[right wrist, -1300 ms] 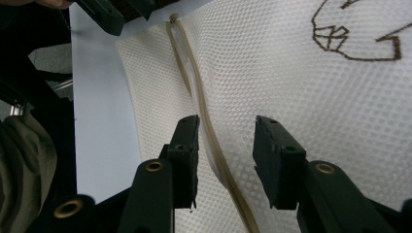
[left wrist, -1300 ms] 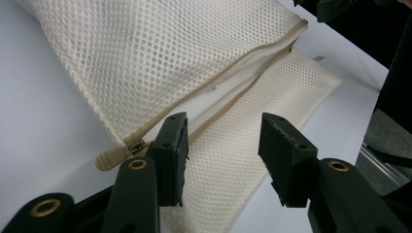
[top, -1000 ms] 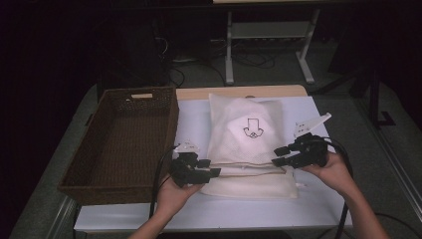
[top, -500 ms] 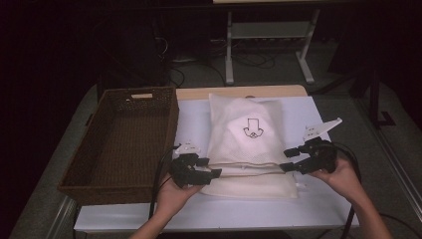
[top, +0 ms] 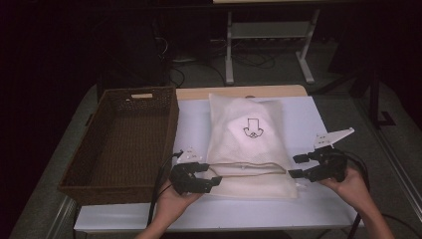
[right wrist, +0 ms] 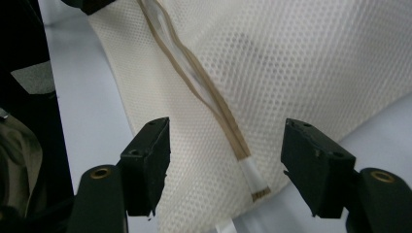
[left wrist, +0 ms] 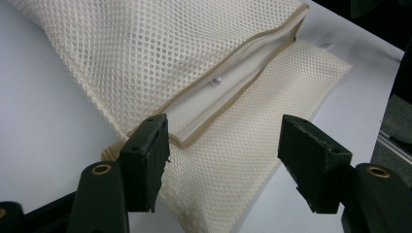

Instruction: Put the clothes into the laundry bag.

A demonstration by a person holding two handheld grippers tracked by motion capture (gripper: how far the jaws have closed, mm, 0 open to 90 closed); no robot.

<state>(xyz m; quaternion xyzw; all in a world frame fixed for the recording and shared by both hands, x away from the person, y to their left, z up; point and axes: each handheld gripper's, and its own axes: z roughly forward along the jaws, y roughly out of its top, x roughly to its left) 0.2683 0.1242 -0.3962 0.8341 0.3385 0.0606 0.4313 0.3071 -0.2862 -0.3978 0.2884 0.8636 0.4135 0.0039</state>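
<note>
Left of frame in the high view, a wicker basket is sitting beside the white mesh bag, which is lying center on the table. The left gripper, jaws spread, is hovering at the bag's lower left corner by the zipper seam. That seam is running left-right between both tools. At right, the right gripper, jaws also spread, is sitting just off the seam's end.
</note>
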